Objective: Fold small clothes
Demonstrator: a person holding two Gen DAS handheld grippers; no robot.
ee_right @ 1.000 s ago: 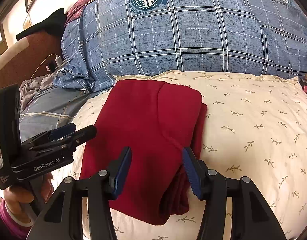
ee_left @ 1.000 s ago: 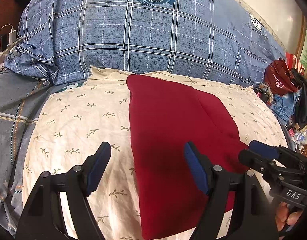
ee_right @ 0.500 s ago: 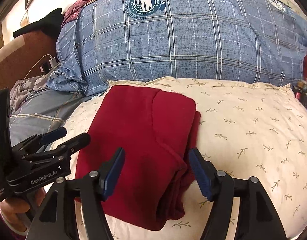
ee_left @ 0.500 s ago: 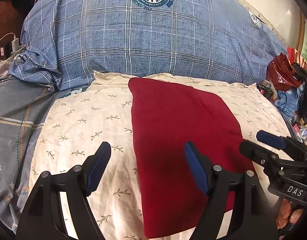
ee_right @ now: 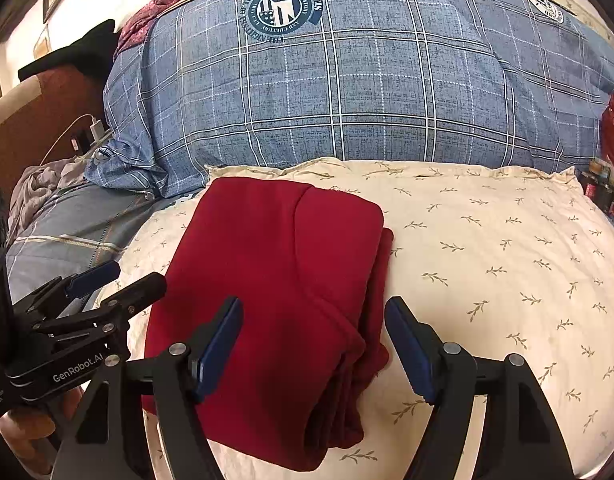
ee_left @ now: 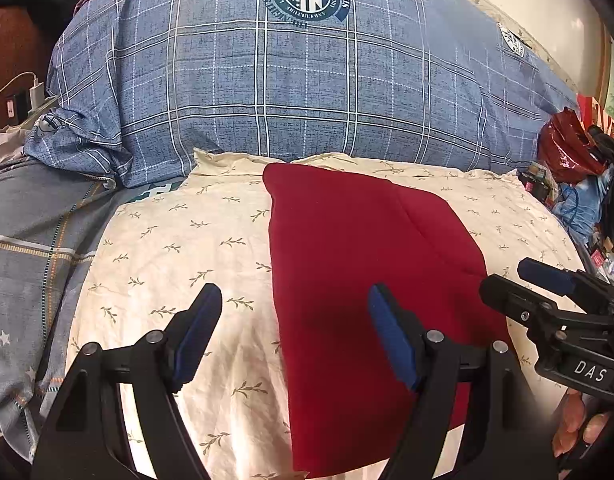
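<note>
A dark red garment [ee_left: 367, 264] lies folded in a rectangle on a cream leaf-print pillow [ee_left: 167, 248]. My left gripper [ee_left: 294, 294] hovers open over the garment's left edge, one finger above the pillow and one above the cloth, holding nothing. In the right wrist view the garment [ee_right: 275, 272] shows its stacked layers along the right side. My right gripper [ee_right: 314, 304] straddles that thick edge with its jaws opening; the cloth lies below and between them, and the pads do not press on it. Each gripper also shows in the other's view: right gripper [ee_left: 505, 276], left gripper [ee_right: 138, 274].
A bulky blue plaid duvet [ee_left: 307, 92] rises right behind the pillow. A grey striped sheet [ee_left: 27, 240] lies to the left, with a charger and cable [ee_left: 37, 92] beyond it. A red bag [ee_left: 567, 148] and clutter sit at the far right.
My right gripper's jaws have spread wider around the garment's thick right edge. My left gripper stays open as before, and the garment has not moved.
</note>
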